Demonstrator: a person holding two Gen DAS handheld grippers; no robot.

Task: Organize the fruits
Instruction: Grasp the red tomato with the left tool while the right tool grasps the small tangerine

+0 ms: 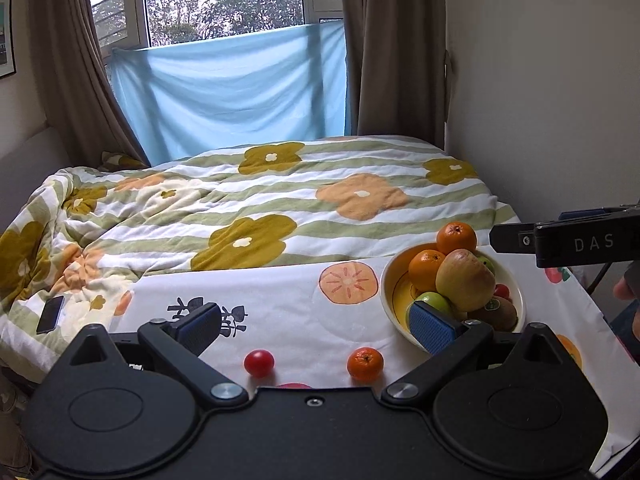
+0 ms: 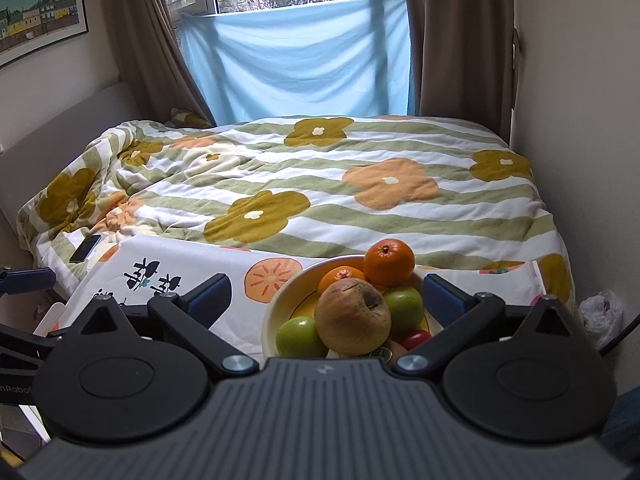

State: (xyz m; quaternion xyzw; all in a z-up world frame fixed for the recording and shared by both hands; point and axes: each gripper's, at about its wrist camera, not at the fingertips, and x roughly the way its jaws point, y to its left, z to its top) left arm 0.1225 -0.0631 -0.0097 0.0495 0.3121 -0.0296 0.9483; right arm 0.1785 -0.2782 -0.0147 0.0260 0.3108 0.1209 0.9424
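Two loose fruits are seen in the left wrist view on the counter, which is draped with a white fruit-print cloth (image 1: 288, 300): a small red tomato (image 1: 259, 363) and a mandarin (image 1: 365, 364), well apart, both between the spread, empty jaws of the left gripper (image 1: 314, 326). At about 2 o'clock from them a yellow bowl (image 1: 390, 300) is piled with oranges, a large apple (image 1: 465, 280), green fruit and a kiwi. Beyond the counter a bed with a flowered quilt (image 1: 280, 200) is set against a window hung with blue fabric (image 1: 232, 92); a phone (image 1: 50, 314) lies at 9 o'clock.

In the right wrist view the right gripper (image 2: 326, 300) is held over the bowl (image 2: 276, 312), jaws released and empty, the apple (image 2: 352, 318) between them. A framed picture (image 2: 38, 10) is hung at 10 o'clock.
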